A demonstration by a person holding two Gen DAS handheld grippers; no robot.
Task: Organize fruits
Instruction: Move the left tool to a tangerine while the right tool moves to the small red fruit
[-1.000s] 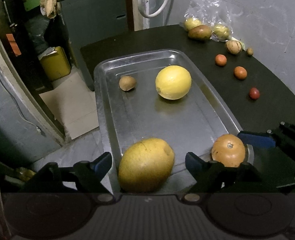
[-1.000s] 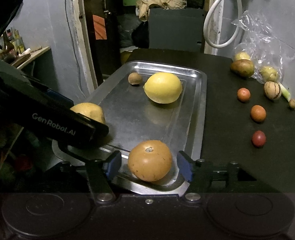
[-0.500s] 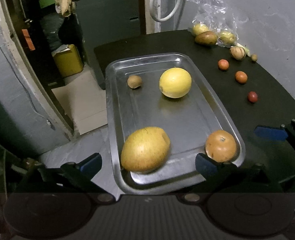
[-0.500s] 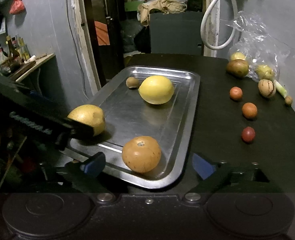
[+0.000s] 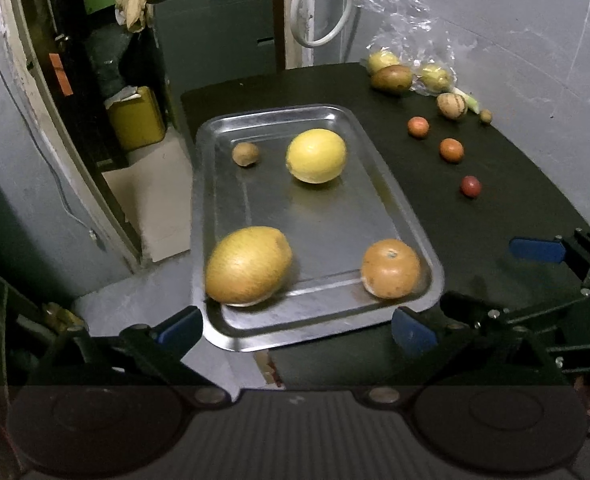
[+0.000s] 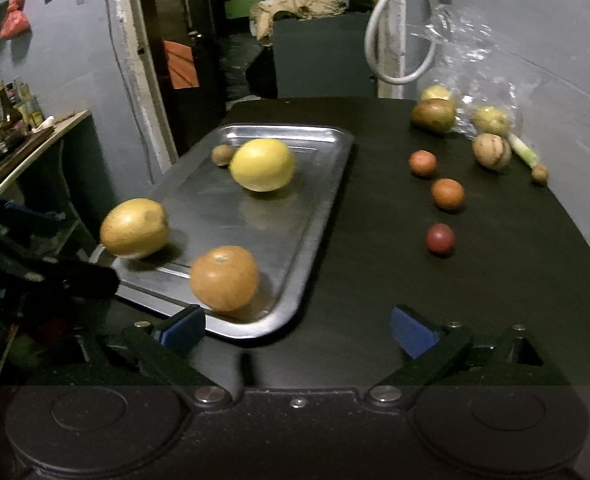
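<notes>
Both the left gripper and right gripper are held wide open and empty, clear of the tray. 4 fruits are grouped inside it; smaller fruits remain loose on the tabletop, presumably awaiting transfer.

4 fruits on 1 tray, approx 8 fruits on table.

Yellow jerrycan, white hose, crumpled cloth.
</notes>
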